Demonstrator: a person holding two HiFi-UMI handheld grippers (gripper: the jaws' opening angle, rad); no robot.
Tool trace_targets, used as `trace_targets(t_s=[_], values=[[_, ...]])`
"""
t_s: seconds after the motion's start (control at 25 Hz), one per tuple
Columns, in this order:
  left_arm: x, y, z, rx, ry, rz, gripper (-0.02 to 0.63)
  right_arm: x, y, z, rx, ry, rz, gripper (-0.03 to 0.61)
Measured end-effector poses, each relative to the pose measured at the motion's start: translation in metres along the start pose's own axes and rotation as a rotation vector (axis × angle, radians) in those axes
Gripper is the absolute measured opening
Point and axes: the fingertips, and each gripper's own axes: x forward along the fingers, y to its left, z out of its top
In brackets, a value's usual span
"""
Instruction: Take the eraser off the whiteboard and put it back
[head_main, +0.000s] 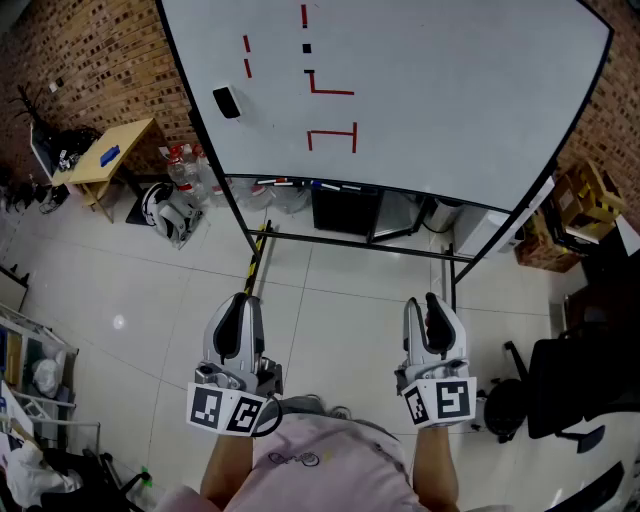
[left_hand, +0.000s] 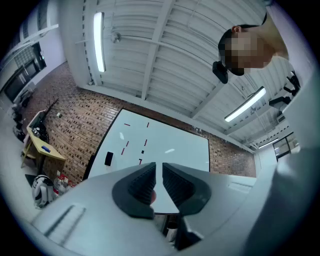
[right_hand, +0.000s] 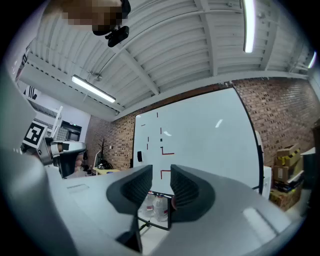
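Note:
The black eraser (head_main: 227, 102) sticks to the left part of the whiteboard (head_main: 430, 90), beside short red marker strokes. It also shows small and far off, as the eraser (left_hand: 108, 159) and the eraser (right_hand: 139, 157). Both grippers are held low, close to the person's body and far from the board. My left gripper (head_main: 243, 297) (left_hand: 159, 167) is shut, with nothing between its jaws. My right gripper (head_main: 422, 300) (right_hand: 161, 172) stands a little open, its narrow gap empty.
The board stands on a black floor frame (head_main: 350, 240) with markers in its tray (head_main: 300, 184). To the left are a yellow table (head_main: 110, 160), water bottles (head_main: 185, 165) and a helmet (head_main: 165, 210). Cardboard boxes (head_main: 585, 195) and a black office chair (head_main: 570, 385) stand at the right.

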Motion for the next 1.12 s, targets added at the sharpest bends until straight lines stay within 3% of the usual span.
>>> trace_targets(t_s=[0.08,0.84,1.04,1.12], values=[[0.006,0.01,-0.002,0.01,0.01,0.014,0.066,0.013,0.005,-0.001,0.004,-0.001,0.011,0.104],[0.095,0.168,0.005,0.02,0.01,0.073,0.066,0.199,0.066,-0.021,-0.001,0.007,0.036,0.104],[0.129,0.198,-0.01,0.003,0.023,0.122,0.067,0.242,0.063,-0.03,-0.026,0.038,0.044,0.104],[0.148,0.204,-0.016,-0.006,0.025,0.128,0.098,0.261,0.056,-0.031,-0.031,0.04,0.05,0.104]])
